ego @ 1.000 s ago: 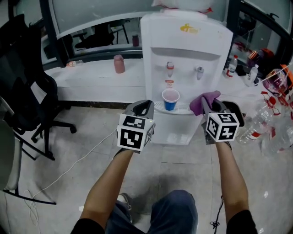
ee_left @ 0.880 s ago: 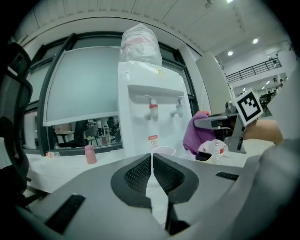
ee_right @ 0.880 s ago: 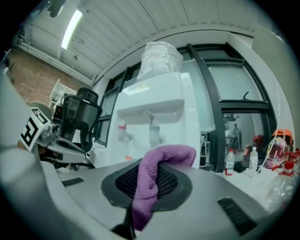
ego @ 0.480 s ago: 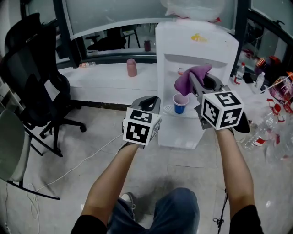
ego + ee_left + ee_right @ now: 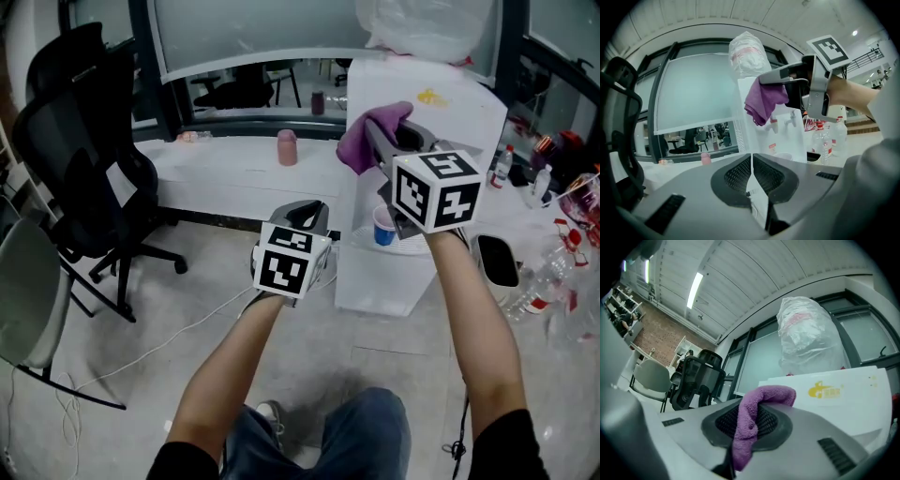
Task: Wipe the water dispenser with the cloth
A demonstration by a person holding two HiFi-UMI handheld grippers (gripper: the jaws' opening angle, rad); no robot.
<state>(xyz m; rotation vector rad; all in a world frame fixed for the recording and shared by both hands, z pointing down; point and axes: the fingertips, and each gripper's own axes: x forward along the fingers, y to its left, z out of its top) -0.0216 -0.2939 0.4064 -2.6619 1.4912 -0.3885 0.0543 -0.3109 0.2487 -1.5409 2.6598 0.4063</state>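
The right tongs (image 5: 751,423) are pinching a purple cloth (image 5: 749,427). The cloth is soft with a short fuzzy pile, and it is folded over the tip of the tongs, with one end hanging down between the black ribbed pads. In the head view the cloth (image 5: 364,137) is held high, at the upper left corner of the water dispenser (image 5: 441,117). It cannot be told if it touches the dispenser.

The dispenser is a white box of smooth plastic, with a yellow logo on the top front panel. The left gripper view shows two small taps (image 5: 774,124) in its recess, hanging below the cloth (image 5: 764,102). On top of the dispenser sits a rounded thing wrapped in a thin, crinkled, clear plastic bag (image 5: 427,28).

A blue cup (image 5: 382,225) stands upright on the drip tray, under the taps. What is inside it cannot be seen.

The left tongs (image 5: 752,172) are pressed together with nothing between them. They are held lower and to the left of the dispenser, and they touch nothing.

A small pink container (image 5: 287,147) stands on the white ledge (image 5: 234,173) behind. A black mesh office chair (image 5: 80,169) is at the left, and clear plastic bottles (image 5: 536,281) lie on the floor at the right.
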